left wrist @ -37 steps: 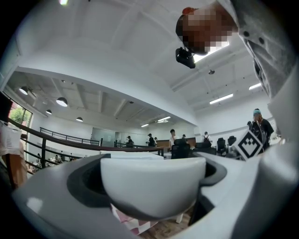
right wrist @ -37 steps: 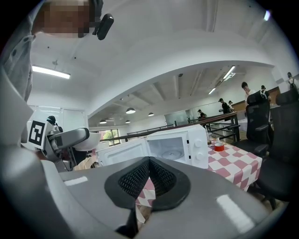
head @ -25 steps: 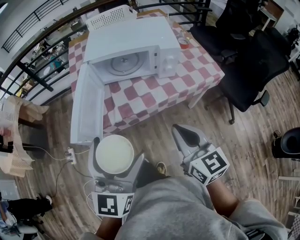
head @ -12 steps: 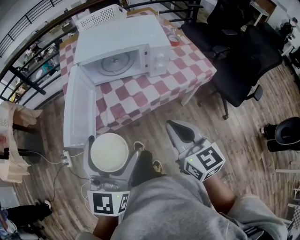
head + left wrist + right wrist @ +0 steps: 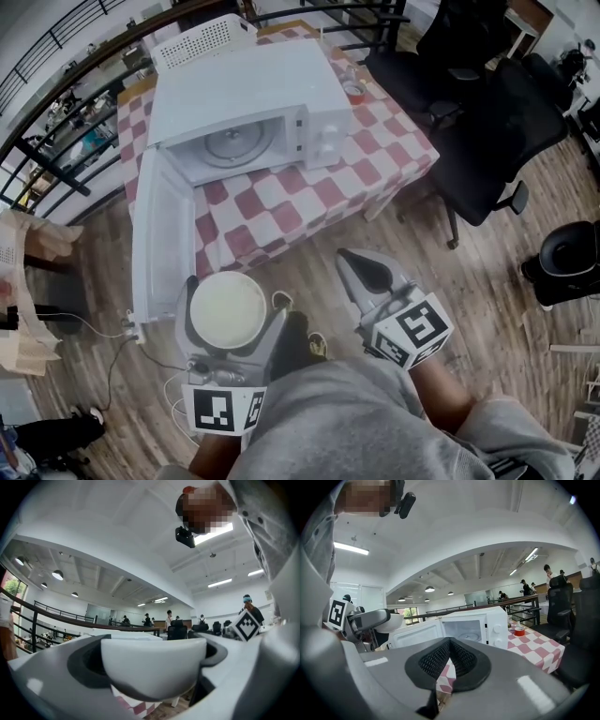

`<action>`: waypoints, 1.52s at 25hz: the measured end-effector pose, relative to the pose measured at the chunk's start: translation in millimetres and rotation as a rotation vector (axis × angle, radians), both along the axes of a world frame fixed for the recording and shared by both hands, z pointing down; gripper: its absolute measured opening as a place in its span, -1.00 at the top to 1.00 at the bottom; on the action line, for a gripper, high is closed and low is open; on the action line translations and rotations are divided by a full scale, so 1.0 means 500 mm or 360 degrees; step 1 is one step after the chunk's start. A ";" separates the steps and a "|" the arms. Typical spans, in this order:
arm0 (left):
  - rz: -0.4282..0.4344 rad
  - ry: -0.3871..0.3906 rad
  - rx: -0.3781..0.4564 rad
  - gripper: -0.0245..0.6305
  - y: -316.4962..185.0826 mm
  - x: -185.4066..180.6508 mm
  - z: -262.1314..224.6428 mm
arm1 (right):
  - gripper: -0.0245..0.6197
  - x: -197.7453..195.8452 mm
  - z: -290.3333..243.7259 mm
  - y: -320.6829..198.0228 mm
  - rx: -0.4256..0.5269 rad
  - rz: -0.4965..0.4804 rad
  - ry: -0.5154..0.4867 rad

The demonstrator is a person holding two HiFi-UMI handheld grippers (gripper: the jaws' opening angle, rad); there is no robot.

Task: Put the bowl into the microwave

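Bowl: the white bowl (image 5: 228, 311) rides upright in the air over the wooden floor (image 5: 309, 281), short of the table's edge and outside the microwave.
Left gripper: your left gripper (image 5: 231, 302) has its fingers clenched on the bowl's flanks, which keeps the rim level.
Right gripper: your right gripper (image 5: 357, 266) has its fingers pressed together on nothing, and it is parked to the right, clear of the bowl's path.
Door: the open door (image 5: 161, 234) overhangs the table edge just beside the bowl, so bring the bowl in on the door's right.
Microwave: the microwave (image 5: 253, 89) stands on the checked table (image 5: 314, 202), and its turntable (image 5: 230, 142) is bare and ready.
Room: the black chair (image 5: 487, 122) is well apart, to the right.
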State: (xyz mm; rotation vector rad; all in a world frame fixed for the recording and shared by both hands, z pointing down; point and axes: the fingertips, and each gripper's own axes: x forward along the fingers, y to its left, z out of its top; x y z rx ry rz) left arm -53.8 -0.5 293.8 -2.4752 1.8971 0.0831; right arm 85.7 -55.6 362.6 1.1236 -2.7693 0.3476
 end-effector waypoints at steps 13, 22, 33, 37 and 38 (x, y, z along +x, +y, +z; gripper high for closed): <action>0.0017 0.0030 -0.0029 -0.71 -0.162 -0.049 0.015 | 0.93 -0.066 0.001 -0.150 -0.0025 0.0013 -0.0010; 0.0037 0.0040 -0.0032 -0.71 -0.242 -0.090 0.014 | 0.93 -0.135 0.004 -0.223 -0.0050 -0.0028 -0.0026; 0.0072 0.0078 -0.0044 -0.71 -0.310 -0.126 0.021 | 0.93 -0.181 0.001 -0.286 -0.0052 -0.0016 0.0008; 0.0078 0.0078 -0.0039 -0.71 -0.328 -0.143 0.022 | 0.93 -0.197 0.000 -0.303 -0.0047 -0.0007 0.0029; 0.0079 0.0082 -0.0038 -0.71 -0.332 -0.147 0.023 | 0.93 -0.199 0.000 -0.307 -0.0047 -0.0003 0.0034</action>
